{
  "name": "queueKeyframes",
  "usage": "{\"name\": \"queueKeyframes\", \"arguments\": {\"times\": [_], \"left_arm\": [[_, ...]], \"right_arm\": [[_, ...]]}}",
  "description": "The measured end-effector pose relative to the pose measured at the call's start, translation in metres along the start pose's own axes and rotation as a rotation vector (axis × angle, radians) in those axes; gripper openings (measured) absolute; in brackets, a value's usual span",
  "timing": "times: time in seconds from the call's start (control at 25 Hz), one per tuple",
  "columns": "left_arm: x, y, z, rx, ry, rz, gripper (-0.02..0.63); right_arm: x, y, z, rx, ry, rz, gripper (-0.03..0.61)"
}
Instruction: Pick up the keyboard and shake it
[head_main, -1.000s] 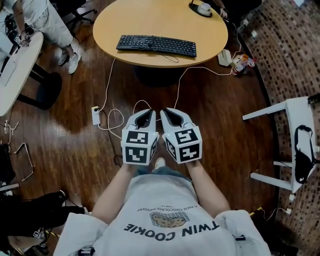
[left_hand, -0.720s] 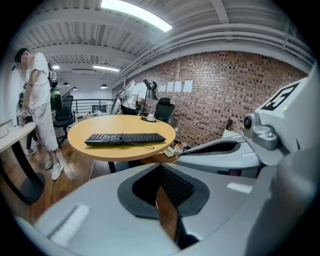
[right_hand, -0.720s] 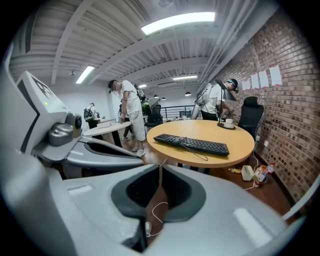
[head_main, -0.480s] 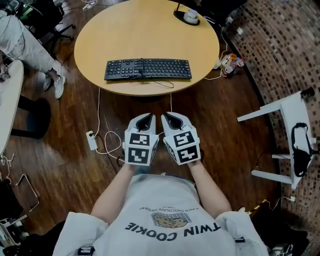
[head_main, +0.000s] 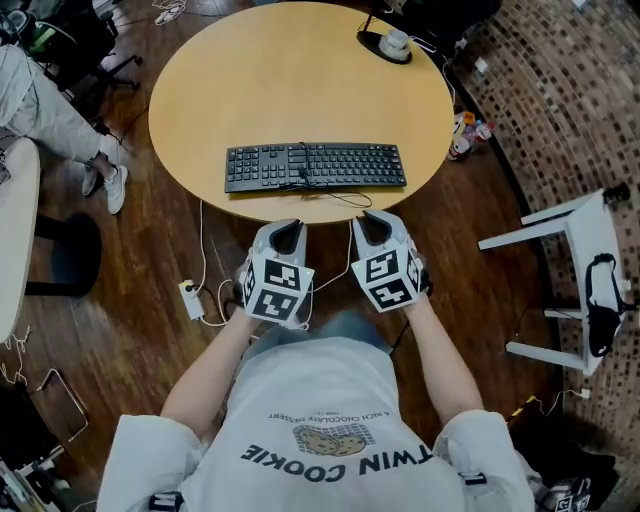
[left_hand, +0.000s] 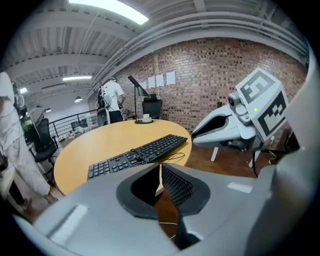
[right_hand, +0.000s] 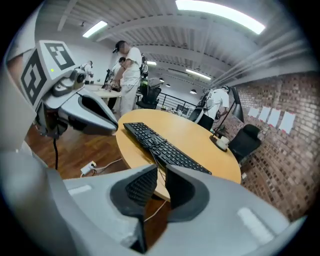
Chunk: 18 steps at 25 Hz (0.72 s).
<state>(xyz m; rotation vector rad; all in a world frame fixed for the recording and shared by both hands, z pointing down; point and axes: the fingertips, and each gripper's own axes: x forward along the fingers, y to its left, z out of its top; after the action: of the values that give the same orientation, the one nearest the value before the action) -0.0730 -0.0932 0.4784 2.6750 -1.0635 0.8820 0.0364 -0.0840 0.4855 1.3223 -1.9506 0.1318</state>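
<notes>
While the keyboard (head_main: 315, 166) lies near the counter's (head_main: 200, 80) front edge, we find the left gripper (head_main: 286, 230) clenched and empty and the right gripper (head_main: 373, 224) just parting, also empty. We judge that jaws this narrow could shove the keyboard instead of gripping it.

**Black keys on honey wood**

The keyboard (head_main: 315, 166) is black all over, with a thin black cable. It lies on a table (head_main: 300, 70) of plain, warm yellow-tan wood. The floor (head_main: 140, 340) is dark brown planks with a dull sheen, and the brick wall (head_main: 560, 100) is a mottled grid of red-brown, tan and near-black. The left gripper (head_main: 287, 232) and the right gripper (head_main: 372, 222) have pale grey-white shells and cubes printed with black-and-white square patterns. Their pads (left_hand: 175, 186) are black with a fine dotted texture. The shirt (head_main: 320, 400) is off-white with dark lettering and a small brown cookie drawing. The power strip (head_main: 191, 299) and the stand (head_main: 545, 218) are white.
</notes>
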Motion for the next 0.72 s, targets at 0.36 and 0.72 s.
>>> {"name": "queueKeyframes", "arguments": {"times": [0.36, 0.72], "left_arm": [[0.043, 0.065, -0.026, 0.304, 0.089, 0.071, 0.097], [0.088, 0.102, -0.056, 0.601, 0.249, 0.104, 0.173]], "right_arm": [[0.054, -0.042, -0.032, -0.296, 0.134, -0.029, 0.075], [0.112, -0.070, -0.070, -0.519, 0.213, 0.012, 0.155]]}}
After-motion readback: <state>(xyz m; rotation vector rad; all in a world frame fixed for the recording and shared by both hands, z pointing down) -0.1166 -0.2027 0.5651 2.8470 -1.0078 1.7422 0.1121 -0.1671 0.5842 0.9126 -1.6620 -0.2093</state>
